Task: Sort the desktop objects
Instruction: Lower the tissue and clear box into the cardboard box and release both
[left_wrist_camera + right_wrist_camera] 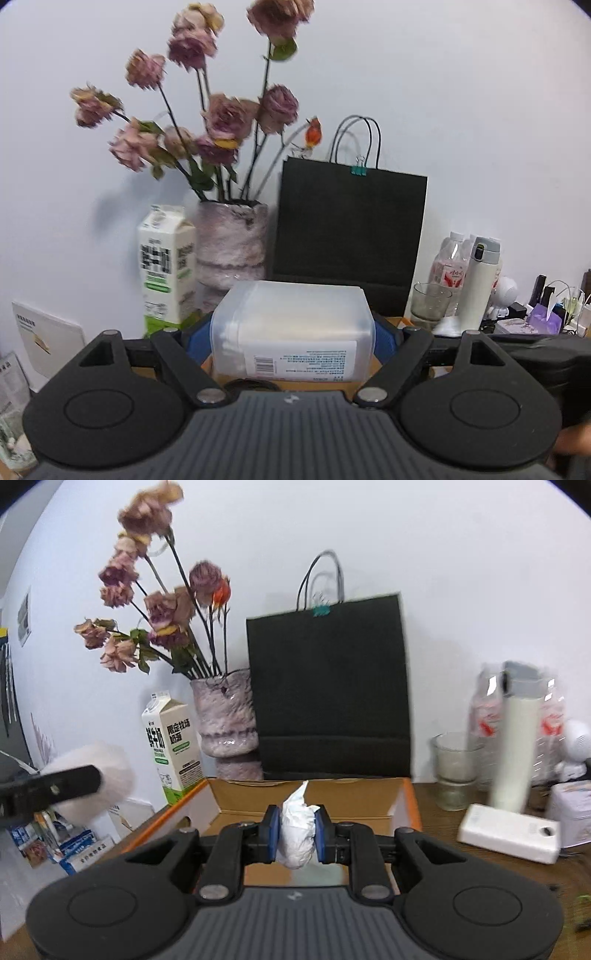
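My left gripper is shut on a translucent plastic box with a printed label, its blue pads pressing on the box's two sides. It hangs above brown cardboard. In the right wrist view this box shows as a white blur at the left, held by the left gripper's dark finger. My right gripper is shut on a crumpled white tissue, held over an open cardboard box with orange edges.
Against the wall stand a milk carton, a vase of dried roses and a black paper bag. To the right are a glass, a white flask, plastic bottles and a white power bank.
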Motion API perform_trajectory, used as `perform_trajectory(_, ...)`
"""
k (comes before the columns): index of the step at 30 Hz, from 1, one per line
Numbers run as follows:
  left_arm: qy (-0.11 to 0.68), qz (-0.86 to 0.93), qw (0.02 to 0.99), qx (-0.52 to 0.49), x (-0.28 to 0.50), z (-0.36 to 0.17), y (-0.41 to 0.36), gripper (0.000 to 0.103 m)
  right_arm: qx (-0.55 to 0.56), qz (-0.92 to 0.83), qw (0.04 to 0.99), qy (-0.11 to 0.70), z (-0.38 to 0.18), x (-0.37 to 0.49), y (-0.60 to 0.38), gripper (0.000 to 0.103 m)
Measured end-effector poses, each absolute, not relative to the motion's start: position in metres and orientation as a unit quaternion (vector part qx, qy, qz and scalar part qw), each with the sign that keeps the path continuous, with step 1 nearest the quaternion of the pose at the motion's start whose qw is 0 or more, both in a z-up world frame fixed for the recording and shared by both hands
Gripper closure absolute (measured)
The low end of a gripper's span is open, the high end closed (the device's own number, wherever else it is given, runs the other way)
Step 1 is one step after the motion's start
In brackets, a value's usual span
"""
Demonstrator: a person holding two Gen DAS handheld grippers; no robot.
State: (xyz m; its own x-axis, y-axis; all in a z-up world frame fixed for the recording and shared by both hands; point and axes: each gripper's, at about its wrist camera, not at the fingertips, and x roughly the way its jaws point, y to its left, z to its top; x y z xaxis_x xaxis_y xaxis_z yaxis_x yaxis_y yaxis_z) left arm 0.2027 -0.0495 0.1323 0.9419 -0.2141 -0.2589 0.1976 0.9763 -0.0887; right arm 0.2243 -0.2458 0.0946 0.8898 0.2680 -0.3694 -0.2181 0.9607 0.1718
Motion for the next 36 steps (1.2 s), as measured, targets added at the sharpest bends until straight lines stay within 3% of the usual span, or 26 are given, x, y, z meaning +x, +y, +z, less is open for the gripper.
perform_trajectory(13,0.236,-0.075,0.968,-0.036,0.292,0.068,-0.054,0.02,0.035,0.143,0.952,0.27,0.043,0.299,-0.212,0.084)
perform_trajectory(22,0.278,-0.075,0.957,-0.025,0.304,0.045,-0.055,0.019,0.02,0.142,0.943,0.301,0.026,0.307,-0.205,0.08)
perform_trajectory(24,0.281,-0.074,0.956,-0.031,0.305,0.045,-0.054,0.019,0.017,0.135,0.944,0.3,0.029,0.305,-0.206,0.074)
perform_trajectory(26,0.282,-0.072,0.956,-0.041,0.306,0.045,-0.05,0.018,0.02,0.136,0.945,0.297,0.032,0.304,-0.209,0.05)
perform_trajectory(31,0.268,-0.07,0.959,-0.055,0.302,0.053,-0.045,0.003,0.042,0.131,0.948,0.287,0.04,0.302,-0.223,0.029)
perform_trajectory(36,0.27,-0.08,0.957,-0.064,0.299,0.059,-0.043,0.0,0.061,0.133,0.948,0.284,0.044,0.302,-0.234,0.013)
